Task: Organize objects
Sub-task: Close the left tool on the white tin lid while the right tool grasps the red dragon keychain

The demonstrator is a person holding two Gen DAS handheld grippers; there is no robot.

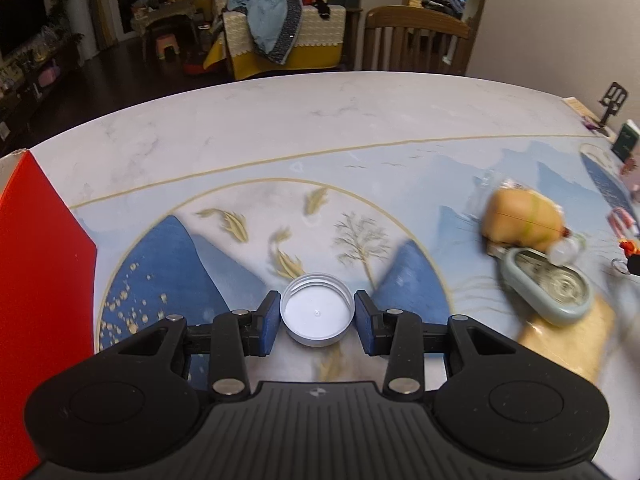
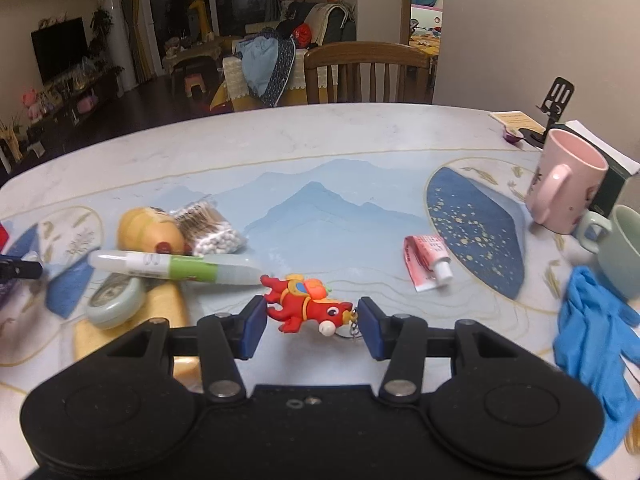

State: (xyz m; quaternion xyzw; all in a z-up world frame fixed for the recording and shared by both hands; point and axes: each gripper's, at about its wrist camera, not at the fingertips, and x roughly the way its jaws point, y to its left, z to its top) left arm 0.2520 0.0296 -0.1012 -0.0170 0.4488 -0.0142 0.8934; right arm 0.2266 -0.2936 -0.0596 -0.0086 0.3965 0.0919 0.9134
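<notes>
Since both grippers are already loaded, handling matters more than reach here. Your left gripper (image 1: pixel 317 314) has its blue pads pressed on the rim of a white screw cap (image 1: pixel 317 309), open side up, threads showing. It sits dead centre in the lower middle of the left wrist view, between the fingertips, one pad on each side of the rim. I'd judge it light, stiff and a bit slick: thin plastic, so squeeze across the widest part and don't let it pop out sideways. Whether it's off the table mat (image 1: pixel 360 184) I can't tell for sure.

Your right gripper (image 2: pixel 312 322) is pinching a red dragon keychain (image 2: pixel 306 304), lower centre of the right wrist view. The right pad meets its snout and the left pad sits at its tail side; the tail-side contact is hard to confirm. It looks like soft rubbery moulding: light, grippy, slightly squashy, not fragile. The metal ring and chain (image 2: pixel 347 332) dangle below the snout, so expect swing. A hold across the body would be steadier than end to end.

Clutter to watch in the right wrist view:
- white and green tube (image 2: pixel 176 269), left of the keychain, near it
- bag of cotton swabs (image 2: pixel 212 226), upper left
- small red tube (image 2: pixel 429 262), to the right
- pink mug (image 2: pixel 568 186) and green mug (image 2: pixel 616 248), far right
- blue glove (image 2: pixel 596 332), lower right

A red box (image 1: pixel 36 280) fills the left edge of the left wrist view; likely a drop spot, but that's a guess.
</notes>
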